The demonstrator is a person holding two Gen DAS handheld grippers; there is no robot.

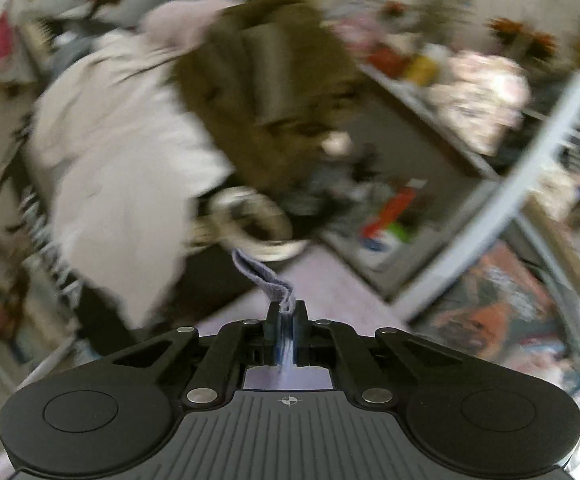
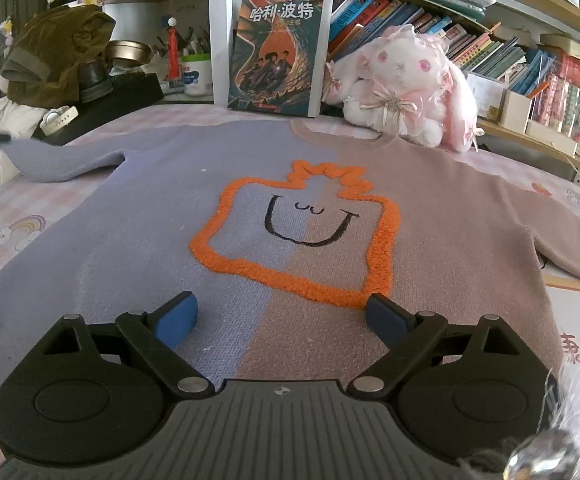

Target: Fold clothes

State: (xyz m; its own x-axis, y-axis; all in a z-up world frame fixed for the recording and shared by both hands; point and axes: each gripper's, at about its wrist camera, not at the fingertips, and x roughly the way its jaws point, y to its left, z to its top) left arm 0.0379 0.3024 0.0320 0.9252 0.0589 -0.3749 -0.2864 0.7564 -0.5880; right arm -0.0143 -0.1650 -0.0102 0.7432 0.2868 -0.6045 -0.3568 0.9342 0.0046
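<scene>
A sweater [image 2: 138, 232], half lilac and half mauve-brown with an orange outlined smiling face [image 2: 301, 236], lies spread flat on the pink checked table [image 2: 50, 200]. My right gripper [image 2: 282, 318] is open, low over the sweater's near hem, one finger on each colour half. My left gripper [image 1: 286, 320] is shut on a lilac cuff or edge of the sweater [image 1: 268, 280]; its view is blurred by motion. The lilac sleeve [image 2: 62, 158] stretches out to the left in the right wrist view.
A book [image 2: 278, 52] and a white and pink plush rabbit [image 2: 401, 84] stand at the table's back edge. An olive and cream clothes pile [image 2: 50, 52], a watch [image 2: 60, 118] and tins sit at the back left. Bookshelves [image 2: 489, 52] run along the right.
</scene>
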